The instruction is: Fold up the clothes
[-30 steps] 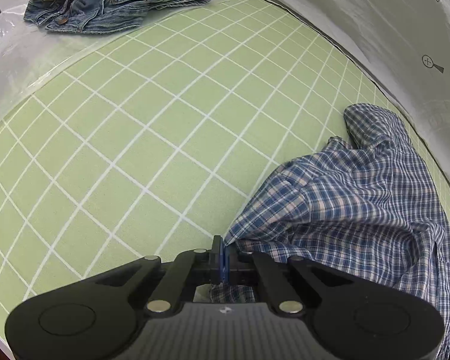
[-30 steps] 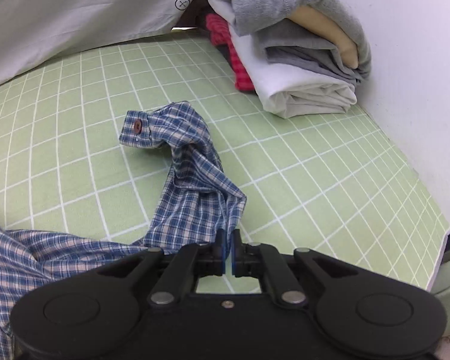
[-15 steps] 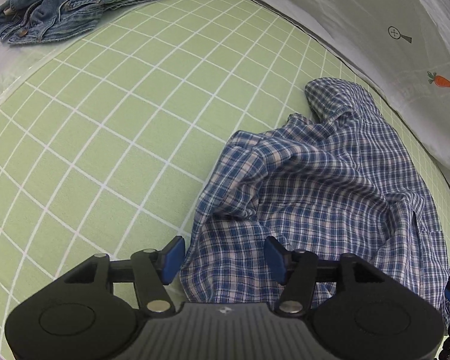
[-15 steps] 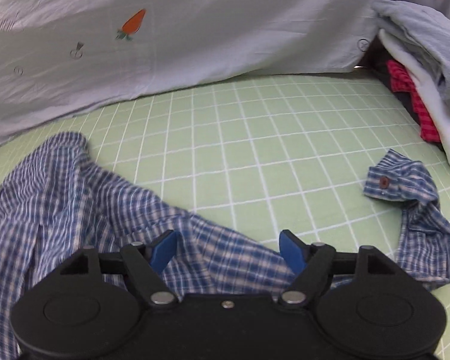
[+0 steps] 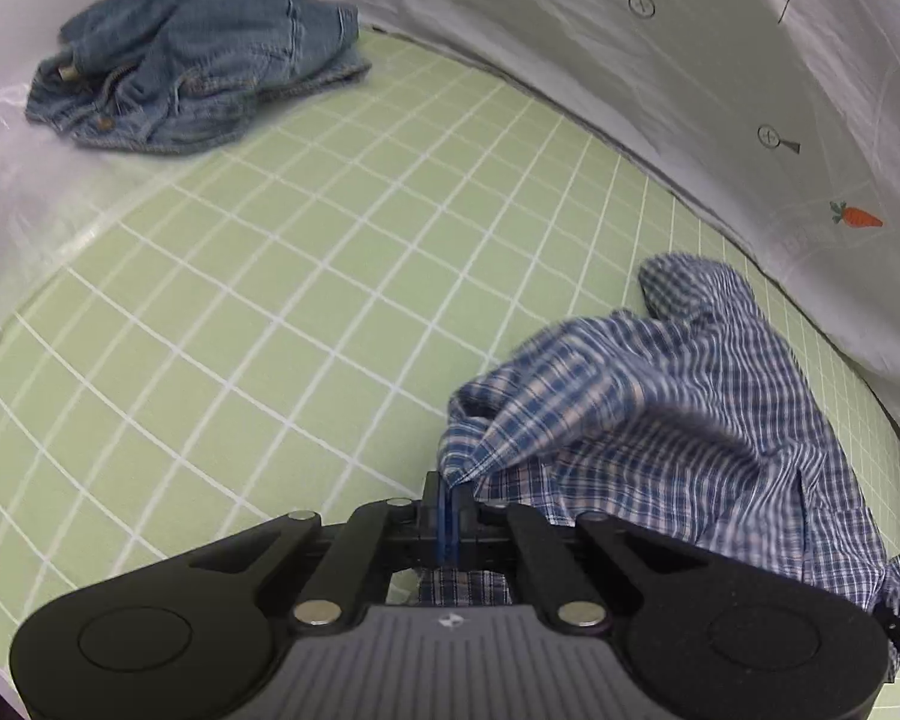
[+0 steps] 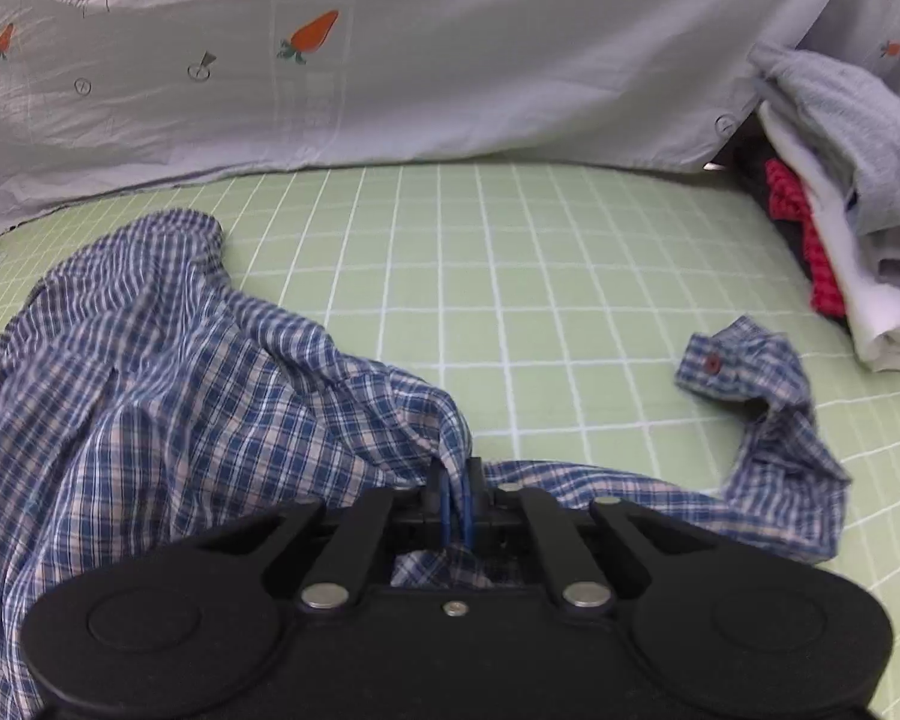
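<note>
Surface: a pale green mat with a white grid (image 5: 282, 312), flat, filling most of both views. Along its far edge, from 10 to 2 o'clock in the right wrist view, hangs a light grey cloth backdrop printed with small orange carrots and circle marks (image 6: 450, 60); its hem lies on the mat.

Blue, white and pink checked shirt (image 6: 168, 396): crumpled on the mat, bulk at 9 o'clock in the right wrist view, one sleeve trailing to a buttoned cuff (image 6: 744, 360) at 3 o'clock. In the left wrist view the same shirt sits at 4 o'clock, motion-blurred, a fold drawn up off the mat.

Stack of folded garments in grey, white and red (image 6: 840, 228): 2 o'clock, right wrist view, at the mat's edge, well apart from the cuff.

Heap of blue denim clothing (image 5: 192, 60): 11 o'clock, left wrist view, partly on the mat's far corner, well apart from the shirt.

Left hand-held gripper (image 5: 448, 510): jaws have just been closing, now pressed together, pinching a bunched edge of the shirt.

Right hand-held gripper (image 6: 455, 498): jaws likewise just closing, now nipping a fold of shirt fabric between the blue pads.
</note>
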A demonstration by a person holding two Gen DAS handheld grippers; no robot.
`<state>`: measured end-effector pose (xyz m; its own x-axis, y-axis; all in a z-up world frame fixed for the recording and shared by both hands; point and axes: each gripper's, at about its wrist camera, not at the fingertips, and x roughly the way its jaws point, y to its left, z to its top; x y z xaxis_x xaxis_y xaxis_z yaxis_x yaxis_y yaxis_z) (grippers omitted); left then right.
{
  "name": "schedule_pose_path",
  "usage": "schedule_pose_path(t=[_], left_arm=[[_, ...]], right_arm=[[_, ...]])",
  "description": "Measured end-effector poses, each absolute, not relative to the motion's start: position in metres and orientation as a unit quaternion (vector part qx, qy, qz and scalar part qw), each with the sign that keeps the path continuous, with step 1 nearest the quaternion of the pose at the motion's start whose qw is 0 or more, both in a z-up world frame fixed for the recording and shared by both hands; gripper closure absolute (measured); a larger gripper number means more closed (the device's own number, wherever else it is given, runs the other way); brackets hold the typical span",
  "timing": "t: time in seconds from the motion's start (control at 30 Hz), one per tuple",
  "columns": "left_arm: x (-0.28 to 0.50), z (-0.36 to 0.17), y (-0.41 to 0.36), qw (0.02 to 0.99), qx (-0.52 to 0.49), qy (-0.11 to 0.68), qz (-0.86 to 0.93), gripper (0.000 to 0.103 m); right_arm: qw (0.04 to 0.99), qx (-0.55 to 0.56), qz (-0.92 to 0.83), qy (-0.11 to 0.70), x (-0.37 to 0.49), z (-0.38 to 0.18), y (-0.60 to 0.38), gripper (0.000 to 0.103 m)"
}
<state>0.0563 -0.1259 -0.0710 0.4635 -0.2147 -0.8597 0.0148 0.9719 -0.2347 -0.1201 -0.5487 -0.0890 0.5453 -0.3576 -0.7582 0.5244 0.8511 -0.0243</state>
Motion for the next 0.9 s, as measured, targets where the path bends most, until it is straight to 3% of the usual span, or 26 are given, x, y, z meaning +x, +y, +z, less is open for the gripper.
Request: schedule_pose_path(t=[0.2, 0.37, 0.4, 0.43, 0.47, 0.5, 0.6, 0.9], left_arm=[[0.107, -0.015, -0.113, 0.9, -0.026, 0.433, -0.046, 0.102], [0.19, -0.005, -0.13, 0.923, -0.026, 0.382, -0.038, 0.101], [0.205, -0.009, -0.139, 0.927, -0.024, 0.373, -0.022, 0.095], [0.216, -0.014, -0.148, 0.927, -0.023, 0.375, -0.014, 0.094], [0.226, -0.018, -0.157, 0.925, -0.022, 0.379, -0.007, 0.088], [0.23, -0.023, -0.164, 0.921, -0.026, 0.389, -0.005, 0.074], [0.215, -0.043, -0.173, 0.909, -0.061, 0.411, -0.024, 0.046], [0.13, -0.115, -0.216, 0.834, -0.09, 0.537, -0.089, 0.045]], right_arm=[[0.892, 0.063, -0.275, 0.353, -0.086, -0.035, -0.593, 0.099], [0.91, 0.082, -0.274, 0.299, -0.015, -0.021, -0.635, 0.098], [0.912, 0.084, -0.274, 0.295, 0.002, -0.022, -0.638, 0.096], [0.908, 0.078, -0.282, 0.298, 0.015, -0.025, -0.635, 0.094], [0.903, 0.071, -0.295, 0.305, 0.027, -0.028, -0.631, 0.078], [0.899, 0.068, -0.303, 0.308, 0.034, -0.031, -0.625, 0.062], [0.894, 0.093, -0.308, 0.313, 0.027, -0.045, -0.606, 0.04], [0.86, 0.217, -0.269, 0.376, -0.019, -0.096, -0.532, 0.037]])
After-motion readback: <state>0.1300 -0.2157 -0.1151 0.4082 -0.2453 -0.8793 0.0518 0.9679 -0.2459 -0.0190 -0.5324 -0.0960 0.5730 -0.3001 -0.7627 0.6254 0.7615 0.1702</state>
